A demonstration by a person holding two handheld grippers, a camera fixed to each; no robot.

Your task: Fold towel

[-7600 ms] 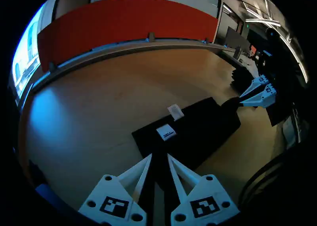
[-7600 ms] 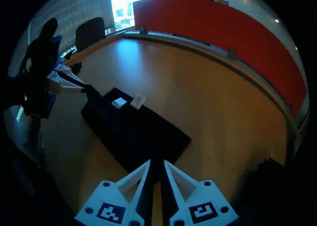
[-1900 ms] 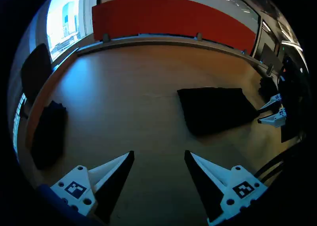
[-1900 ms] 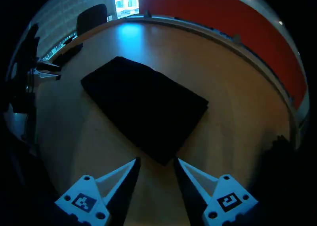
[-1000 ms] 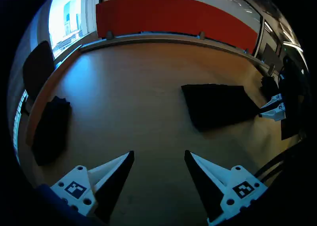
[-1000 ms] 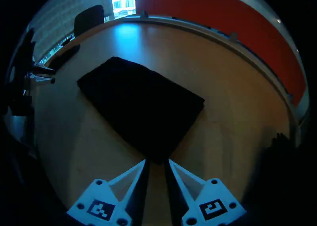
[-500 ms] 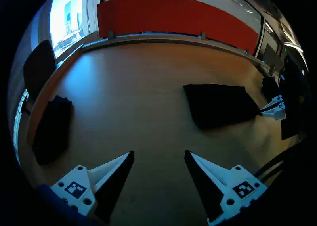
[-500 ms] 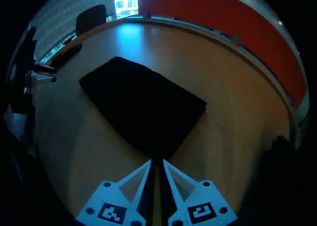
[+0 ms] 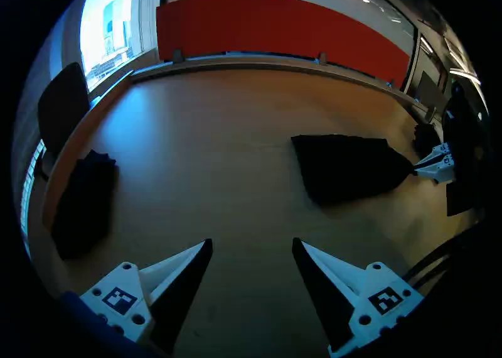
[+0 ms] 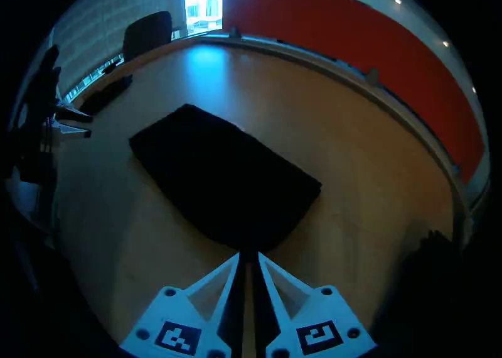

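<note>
A broad wooden table [image 9: 207, 144] takes up most of both views, backed along its far edge by a red partition [image 9: 282, 25]. On it lies the black towel [image 10: 226, 182], already folded to a compact rectangle. In the right gripper view its long axis runs from the near corner away to the upper left, toward the side where the left gripper [image 10: 78, 124] waits. A dark bundle [image 9: 81, 201] sits near the table's left edge in the left gripper view, well apart from the towel, with a chair [image 9: 59, 107] behind it. The right gripper [image 10: 250, 264] has its fingers pressed almost together on the towel's near corner. In the left gripper view that corner is drawn up to a point where the fingers pinch it. The left gripper has its jaws spread wide and holds nothing; the towel lies ahead of it and off to its right, across bare table. So the right hand is the one at the cloth. Judging from this, the next fold depends on carrying the pinched corner over along that long axis, unless the left gripper first crosses over to a neighbouring corner.
</note>
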